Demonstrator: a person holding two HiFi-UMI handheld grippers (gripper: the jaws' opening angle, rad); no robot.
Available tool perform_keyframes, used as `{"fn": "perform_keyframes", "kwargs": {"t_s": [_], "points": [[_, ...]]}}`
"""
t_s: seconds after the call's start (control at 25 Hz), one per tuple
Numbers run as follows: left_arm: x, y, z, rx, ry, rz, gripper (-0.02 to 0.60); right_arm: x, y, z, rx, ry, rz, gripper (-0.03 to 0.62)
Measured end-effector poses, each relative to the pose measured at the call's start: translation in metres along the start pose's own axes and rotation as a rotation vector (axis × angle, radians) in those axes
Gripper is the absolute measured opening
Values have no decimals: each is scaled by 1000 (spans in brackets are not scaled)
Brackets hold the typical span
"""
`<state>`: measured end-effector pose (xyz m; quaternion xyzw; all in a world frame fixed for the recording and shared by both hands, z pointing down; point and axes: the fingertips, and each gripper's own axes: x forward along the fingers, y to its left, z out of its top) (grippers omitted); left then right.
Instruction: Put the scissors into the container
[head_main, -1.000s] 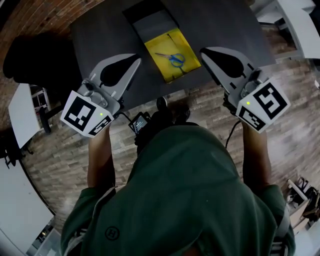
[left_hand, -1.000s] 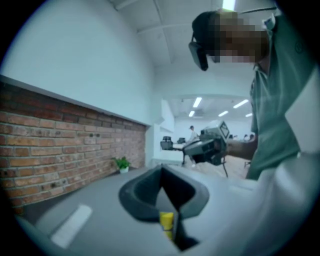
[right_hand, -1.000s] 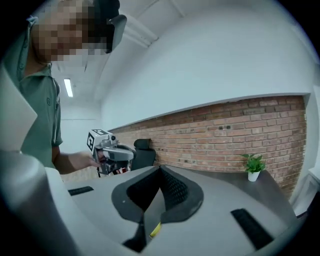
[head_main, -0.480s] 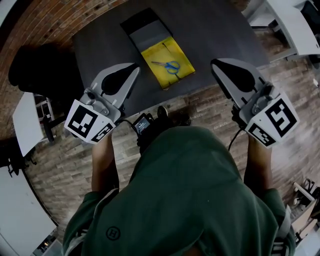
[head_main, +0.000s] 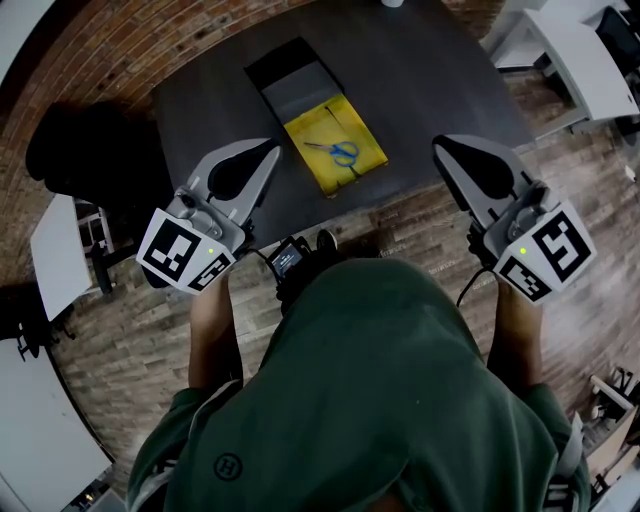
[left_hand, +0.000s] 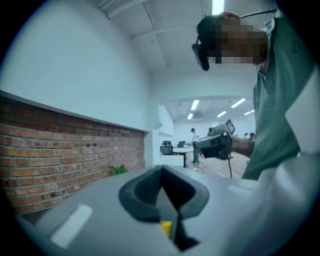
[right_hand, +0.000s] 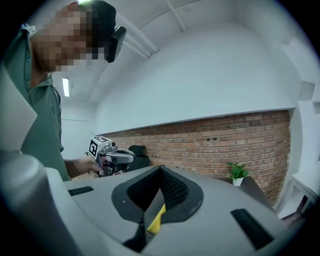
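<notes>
Overhead, left tool and right tool are hovering closed and empty; blue scissors are lying on a yellow mat beside a grey container.

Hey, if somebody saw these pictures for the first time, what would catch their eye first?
The bright yellow rectangular mat on the dark table stands out most, with the blue-handled scissors lying on it. The left claw and right claw flank it, both shut and empty.

The scissors are blue, the container is yellow, the table dark grey, the person's shirt plain green
</notes>
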<state>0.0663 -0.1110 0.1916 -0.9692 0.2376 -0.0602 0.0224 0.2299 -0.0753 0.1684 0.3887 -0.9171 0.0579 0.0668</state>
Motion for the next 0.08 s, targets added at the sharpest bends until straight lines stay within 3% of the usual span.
{"fn": "perform_keyframes", "kwargs": {"t_s": [0.08], "points": [[1, -2, 1, 0, 0, -1, 3, -2, -1, 0, 0, 2, -2, 3]]}}
